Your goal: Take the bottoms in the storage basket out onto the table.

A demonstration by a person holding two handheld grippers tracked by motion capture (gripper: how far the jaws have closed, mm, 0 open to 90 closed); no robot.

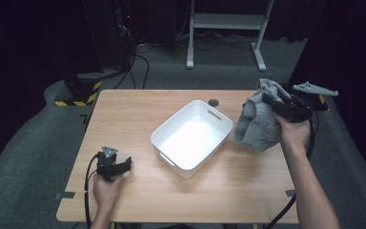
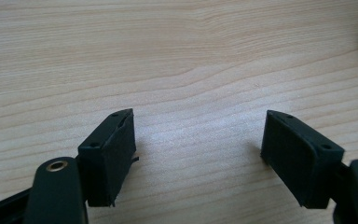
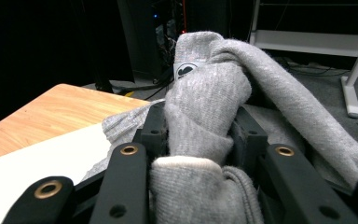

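Grey knitted cloth (image 1: 258,125) hangs bunched from the right gripper (image 1: 272,106), clamped tight between its jaws at three o'clock of the white bin (image 1: 178,168), off the table's (image 1: 124,109) right edge. At eight o'clock, the left gripper (image 1: 124,165) rests with jaws spread wide, holding nothing.

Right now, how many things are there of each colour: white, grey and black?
White: 1, the tub on the table.
Grey: 1, the knitted cloth held up in the right tool.
Black: 2, the right tool and the left tool.
Total: 4.
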